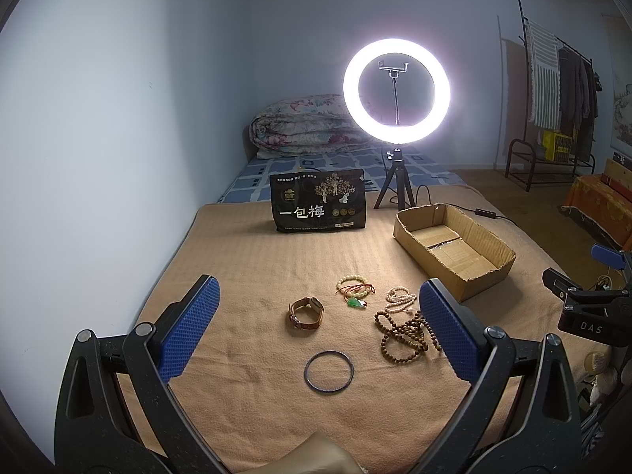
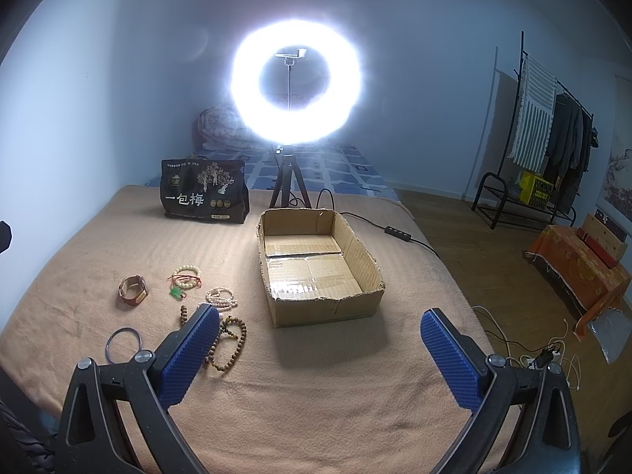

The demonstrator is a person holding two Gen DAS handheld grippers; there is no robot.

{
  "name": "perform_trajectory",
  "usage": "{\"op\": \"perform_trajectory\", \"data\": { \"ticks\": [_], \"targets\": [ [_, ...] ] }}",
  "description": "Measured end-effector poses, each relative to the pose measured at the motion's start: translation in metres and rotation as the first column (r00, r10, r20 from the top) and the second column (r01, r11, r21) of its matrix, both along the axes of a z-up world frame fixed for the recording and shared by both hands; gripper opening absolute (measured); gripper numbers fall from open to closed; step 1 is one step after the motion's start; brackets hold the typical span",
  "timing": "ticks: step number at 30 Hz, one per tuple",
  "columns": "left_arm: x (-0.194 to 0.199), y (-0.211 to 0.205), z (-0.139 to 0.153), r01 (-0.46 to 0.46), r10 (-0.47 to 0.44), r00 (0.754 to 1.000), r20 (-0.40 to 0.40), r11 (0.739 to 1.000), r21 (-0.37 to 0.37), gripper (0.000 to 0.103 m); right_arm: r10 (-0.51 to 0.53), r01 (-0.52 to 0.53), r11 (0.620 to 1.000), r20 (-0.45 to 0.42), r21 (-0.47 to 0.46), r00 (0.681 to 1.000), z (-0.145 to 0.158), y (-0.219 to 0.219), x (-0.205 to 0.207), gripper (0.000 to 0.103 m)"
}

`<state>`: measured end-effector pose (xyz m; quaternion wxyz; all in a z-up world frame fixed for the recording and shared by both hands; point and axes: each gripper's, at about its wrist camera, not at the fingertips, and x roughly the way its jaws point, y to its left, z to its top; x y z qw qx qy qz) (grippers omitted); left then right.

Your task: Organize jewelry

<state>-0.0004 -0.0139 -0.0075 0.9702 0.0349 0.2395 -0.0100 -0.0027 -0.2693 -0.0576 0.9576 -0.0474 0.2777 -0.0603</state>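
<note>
Jewelry lies on a tan blanket (image 1: 256, 260): a leather-strap watch (image 1: 306, 313), a dark bangle (image 1: 328, 367), a cream bead bracelet with red cord and green pendant (image 1: 355, 290), a pale bead strand (image 1: 401, 299) and a brown wooden bead necklace (image 1: 403, 337). An open, empty cardboard box (image 1: 454, 249) stands to their right. My left gripper (image 1: 320, 328) is open and empty above the jewelry. My right gripper (image 2: 318, 351) is open and empty in front of the box (image 2: 320, 264), with the brown beads (image 2: 231, 341) by its left finger. The right gripper also shows in the left wrist view (image 1: 588, 296).
A black snack bag (image 1: 318, 205) stands at the back of the blanket. A lit ring light on a tripod (image 1: 396, 91) stands behind the box, its cable trailing right. A folded quilt (image 1: 308, 126) lies behind. A clothes rack (image 2: 549, 130) and cables (image 2: 533, 351) are on the floor at right.
</note>
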Motion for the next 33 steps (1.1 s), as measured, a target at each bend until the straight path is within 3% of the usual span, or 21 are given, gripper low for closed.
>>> {"op": "perform_trajectory", "data": {
  "ticks": [21,27,33],
  "targets": [
    [0.013,0.003,-0.008,-0.014,0.014,0.999,-0.043,1.000,-0.004,0.103,0.015,-0.015,1.000,-0.035,0.009,0.999,-0.008,0.000,0.008,0.103],
    [0.030,0.015,-0.013,-0.032,0.031,0.995,-0.095,0.999,-0.007,0.103,0.020,-0.019,1.000,-0.071,0.018,0.997,-0.015,0.002,0.018,0.103],
    [0.054,0.025,-0.020,-0.016,0.021,0.989,-0.146,0.999,0.040,0.103,0.057,-0.054,0.998,-0.127,0.024,0.990,-0.027,0.010,0.033,0.103]
  ]
}}
